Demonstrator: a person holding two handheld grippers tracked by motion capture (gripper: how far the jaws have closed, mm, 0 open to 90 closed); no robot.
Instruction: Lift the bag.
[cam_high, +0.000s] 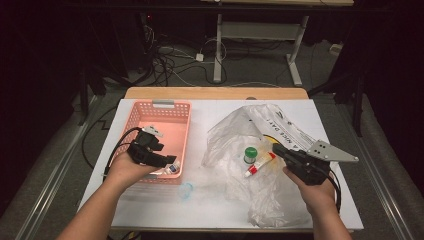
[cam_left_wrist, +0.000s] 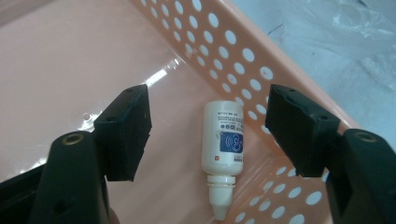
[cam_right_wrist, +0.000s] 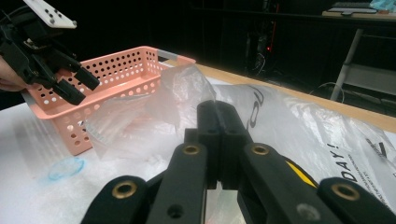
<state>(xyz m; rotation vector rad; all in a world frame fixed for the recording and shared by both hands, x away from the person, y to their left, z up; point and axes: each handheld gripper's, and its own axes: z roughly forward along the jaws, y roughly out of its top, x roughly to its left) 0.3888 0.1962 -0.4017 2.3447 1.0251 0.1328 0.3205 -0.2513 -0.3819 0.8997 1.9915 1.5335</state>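
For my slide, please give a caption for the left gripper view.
Left gripper, jaws apart, above a small white bottle lying in the pink basket.

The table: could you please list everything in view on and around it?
Basket: one, pink, table's left.
Small bottle: one, white with blue label, lying inside the basket.
Plastic bag: one, clear, crumpled, table's right.
Green-capped bottle: one, on the bag.
Tube: one, white with red cap, on the bag.
Clear cap: one, bluish, before the basket.
Left gripper: black, jaws apart over the small bottle.
Right gripper: black, jaws shut, empty.
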